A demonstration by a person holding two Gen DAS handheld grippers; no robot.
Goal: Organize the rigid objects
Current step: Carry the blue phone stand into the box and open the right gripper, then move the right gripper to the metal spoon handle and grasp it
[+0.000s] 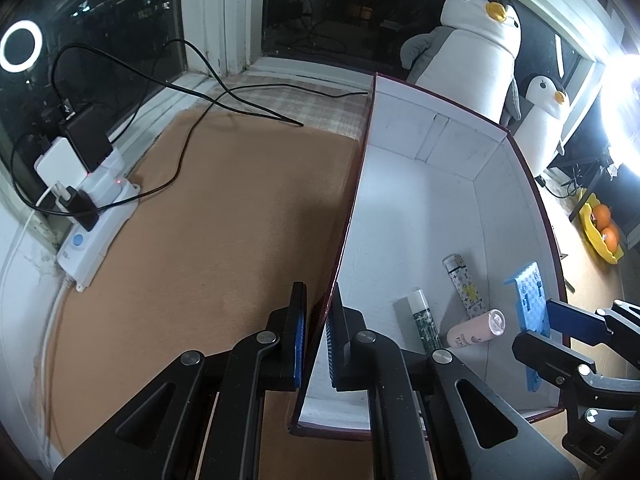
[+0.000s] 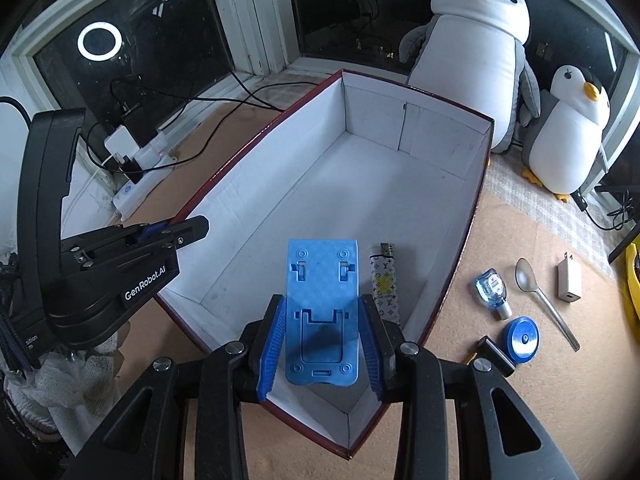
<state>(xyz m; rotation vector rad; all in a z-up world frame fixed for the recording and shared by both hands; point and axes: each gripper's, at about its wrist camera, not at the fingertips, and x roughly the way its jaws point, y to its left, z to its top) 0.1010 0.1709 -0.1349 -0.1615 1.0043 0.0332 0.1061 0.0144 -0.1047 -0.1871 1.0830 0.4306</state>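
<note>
Left wrist view: the left gripper [image 1: 318, 344] is clenched on the box [image 1: 420, 184] wall, steadying it. Inside lie a lighter [image 1: 464, 286], a green tube [image 1: 424, 326] and a pink bottle [image 1: 476, 330].

Right wrist view: the right gripper [image 2: 320, 346] grasps the blue phone stand [image 2: 322, 308] by its long side edges, over the box's near end. It looks like light, stiff plastic, a bit slick, so that edge grip suits it. Its long axis runs away from the camera, flat face up, just beside the lighter. A spoon [image 2: 540, 296] and charger [image 2: 570, 282] wait outside.
</note>
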